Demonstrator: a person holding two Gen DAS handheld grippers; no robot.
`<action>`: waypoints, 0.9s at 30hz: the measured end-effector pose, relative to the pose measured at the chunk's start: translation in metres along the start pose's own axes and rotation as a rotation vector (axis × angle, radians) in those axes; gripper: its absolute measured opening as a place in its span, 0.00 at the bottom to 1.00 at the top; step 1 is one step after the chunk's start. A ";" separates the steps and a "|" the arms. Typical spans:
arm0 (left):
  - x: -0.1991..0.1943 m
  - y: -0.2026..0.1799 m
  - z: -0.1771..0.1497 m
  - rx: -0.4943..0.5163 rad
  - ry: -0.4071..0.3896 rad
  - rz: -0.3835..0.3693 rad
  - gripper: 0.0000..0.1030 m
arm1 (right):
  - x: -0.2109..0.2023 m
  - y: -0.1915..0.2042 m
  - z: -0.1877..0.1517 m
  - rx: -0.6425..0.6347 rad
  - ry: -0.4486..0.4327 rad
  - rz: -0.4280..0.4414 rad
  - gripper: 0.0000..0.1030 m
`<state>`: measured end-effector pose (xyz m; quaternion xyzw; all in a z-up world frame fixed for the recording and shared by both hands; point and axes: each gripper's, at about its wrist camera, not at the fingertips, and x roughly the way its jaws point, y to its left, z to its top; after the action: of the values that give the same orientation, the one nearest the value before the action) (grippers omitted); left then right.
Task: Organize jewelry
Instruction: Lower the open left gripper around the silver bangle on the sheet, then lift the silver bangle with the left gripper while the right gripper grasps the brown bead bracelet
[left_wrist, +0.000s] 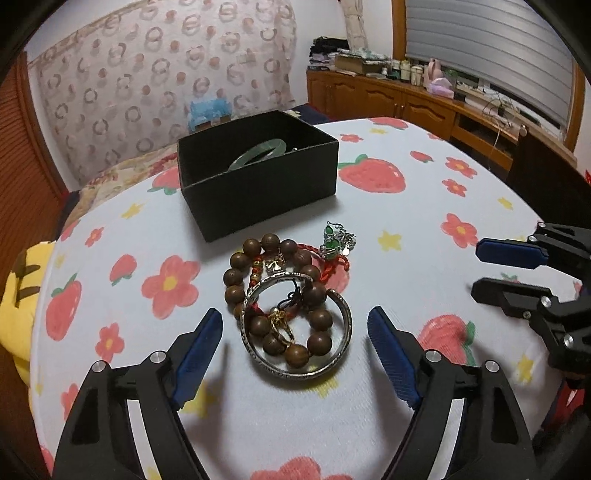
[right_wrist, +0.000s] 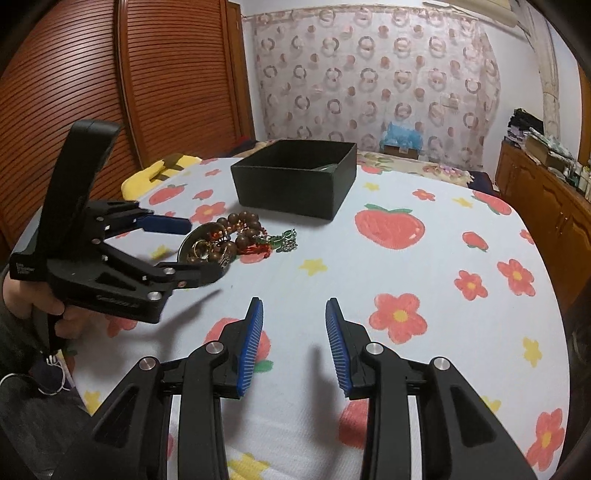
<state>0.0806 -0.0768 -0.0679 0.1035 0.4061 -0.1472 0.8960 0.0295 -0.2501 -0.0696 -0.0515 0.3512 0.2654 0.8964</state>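
Note:
A pile of jewelry lies on the strawberry-print tablecloth (left_wrist: 406, 229): a brown wooden bead bracelet (left_wrist: 275, 254), a silver bangle (left_wrist: 343, 314), a gold ring (left_wrist: 279, 325), a red cord (left_wrist: 338, 267) and a green pendant on a chain (left_wrist: 330, 242). My left gripper (left_wrist: 295, 323) is open, its jaws on either side of the pile's near end. A black open box (left_wrist: 258, 184) behind the pile holds a pale green jade bangle (left_wrist: 258, 153). My right gripper (right_wrist: 293, 310) is open and empty, right of the pile (right_wrist: 236, 240). The box also shows in the right wrist view (right_wrist: 295, 184).
A yellow cushion (left_wrist: 16, 317) lies off the table's left edge. A wooden cabinet (left_wrist: 406, 103) with clutter stands at the back right. A wooden slatted door (right_wrist: 166, 74) and a patterned curtain (right_wrist: 369, 74) are behind the table.

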 end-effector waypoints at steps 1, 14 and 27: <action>0.001 -0.001 0.001 0.000 -0.001 -0.001 0.75 | 0.000 0.000 0.000 -0.002 -0.001 0.000 0.37; -0.017 0.004 -0.012 -0.037 -0.050 0.011 0.56 | 0.003 0.001 0.000 -0.006 0.000 0.007 0.37; -0.057 0.023 -0.027 -0.109 -0.127 0.017 0.56 | 0.004 0.001 0.001 -0.005 0.008 -0.017 0.37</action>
<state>0.0336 -0.0366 -0.0405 0.0486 0.3551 -0.1235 0.9254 0.0314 -0.2472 -0.0713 -0.0577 0.3537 0.2583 0.8971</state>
